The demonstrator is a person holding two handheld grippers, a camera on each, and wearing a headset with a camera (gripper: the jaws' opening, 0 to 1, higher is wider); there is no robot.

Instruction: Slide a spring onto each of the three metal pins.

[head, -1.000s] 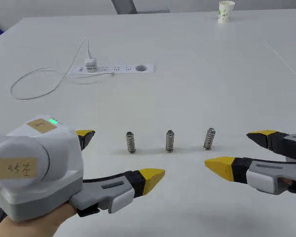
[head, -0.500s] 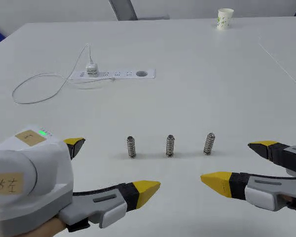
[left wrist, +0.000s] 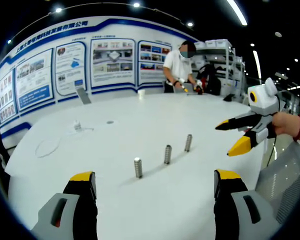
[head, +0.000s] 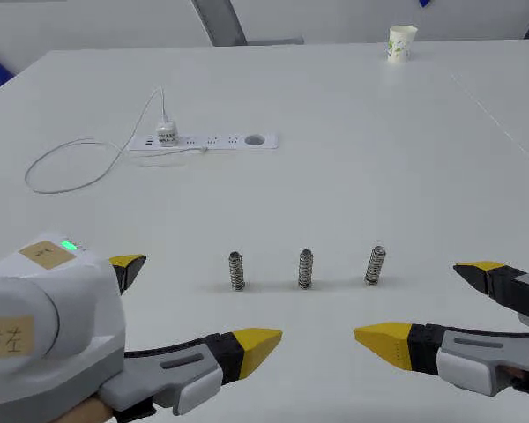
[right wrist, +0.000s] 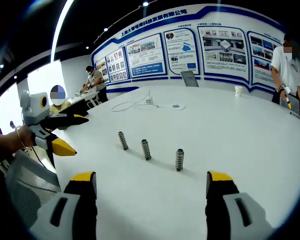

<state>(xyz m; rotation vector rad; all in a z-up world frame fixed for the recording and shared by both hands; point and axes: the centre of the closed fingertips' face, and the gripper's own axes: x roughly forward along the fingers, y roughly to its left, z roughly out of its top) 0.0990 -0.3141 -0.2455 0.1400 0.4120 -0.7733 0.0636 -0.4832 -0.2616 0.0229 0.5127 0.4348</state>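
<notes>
- On the white table, near its front edge, three springs stand upright in a row: left spring, middle spring, right spring.
- Same row shows in the left gripper view and the right gripper view.
- Free-standing coils suggest each one sits on a pin. The pins are hidden inside the coils, so I can't confirm seating depth.
- Left gripper: fingers wide apart, holding nothing, near the row on its left and short of it.
- Right gripper: fingers also spread, nothing between them, near the row on its right.
- My read: loading looks finished, so the step in hand is checking and backing away.
- Right spring reads slightly tilted in the head view. That could be perspective; check it from the right gripper view first.
- If it needs seating: approach from the side, close lightly on the coil at mid-height, then push straight down along the pin's axis. No side load.
- Springs stand close together, so bring only one jaw pair into the row at a time.
- Retract toward the body, not across the row; a yellow tip could knock a coil off.
- Power strip, cable and paper cup are well apart from the work.
</notes>
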